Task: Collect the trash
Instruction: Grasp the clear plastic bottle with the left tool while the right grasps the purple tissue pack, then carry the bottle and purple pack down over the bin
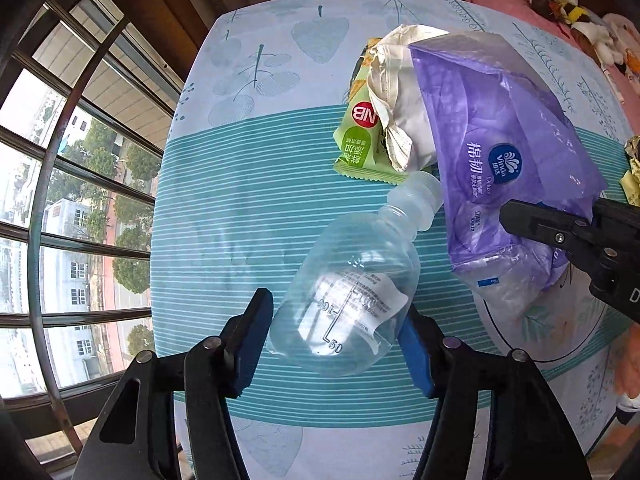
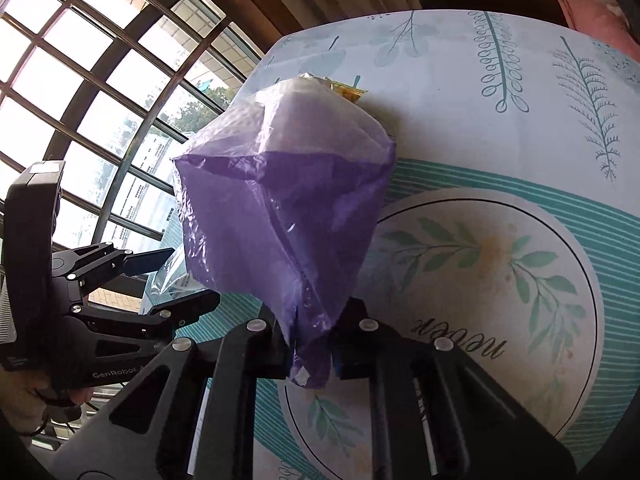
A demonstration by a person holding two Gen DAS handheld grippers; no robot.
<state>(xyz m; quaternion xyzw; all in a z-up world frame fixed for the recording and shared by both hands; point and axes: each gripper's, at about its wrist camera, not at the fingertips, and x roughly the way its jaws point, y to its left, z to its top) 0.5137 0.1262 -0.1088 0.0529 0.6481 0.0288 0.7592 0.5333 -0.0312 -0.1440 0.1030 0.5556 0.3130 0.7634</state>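
My left gripper [image 1: 336, 344] straddles a clear ribbed bottle [image 1: 352, 296] lying mid-table, jaws open, bare striped cloth [image 1: 240, 208] to its left. My right gripper [image 2: 312, 354] pinches a crinkly purple bag [image 2: 280, 216], lifted near a green wrapper [image 1: 356, 140] and crumpled paper [image 1: 396, 100].

A clear, glossy plastic bottle [image 1: 344, 300] lies on the smooth printed tabletop [image 1: 248, 200]. The purple tissue wrapper [image 1: 508, 168] is thin, shiny, crinkled film. The white wad [image 1: 396, 100] looks like creased matt paper; the green snack packet [image 1: 360, 140] is glossy.
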